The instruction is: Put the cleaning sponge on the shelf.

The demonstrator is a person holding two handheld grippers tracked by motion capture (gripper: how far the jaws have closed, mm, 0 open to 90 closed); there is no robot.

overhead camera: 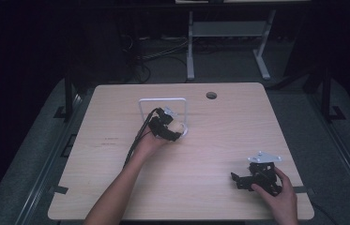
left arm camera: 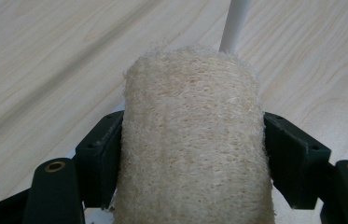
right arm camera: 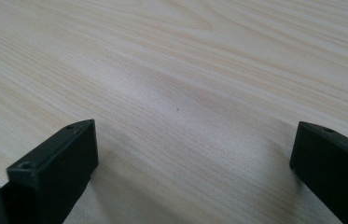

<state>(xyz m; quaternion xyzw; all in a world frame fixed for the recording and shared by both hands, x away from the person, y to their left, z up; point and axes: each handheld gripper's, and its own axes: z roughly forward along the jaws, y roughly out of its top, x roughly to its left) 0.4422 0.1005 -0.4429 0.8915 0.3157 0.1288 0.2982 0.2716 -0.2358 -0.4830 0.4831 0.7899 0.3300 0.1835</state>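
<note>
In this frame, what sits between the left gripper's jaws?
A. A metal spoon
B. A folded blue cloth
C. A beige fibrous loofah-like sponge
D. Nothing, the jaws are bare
C: in the left gripper view the left gripper has its black jaws pressed against both sides of a beige fibrous sponge, with a white rod of the rack just behind it on the table.

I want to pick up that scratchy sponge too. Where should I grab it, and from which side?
Grab the loofah sponge across its narrow middle, one pad on each long flank, the way the left hand-held gripper holds it now. Its sides are straight and parallel, so flat pads probably sit well there. Come from the person's side of the table, since the white wire rack stands just behind it.
</note>
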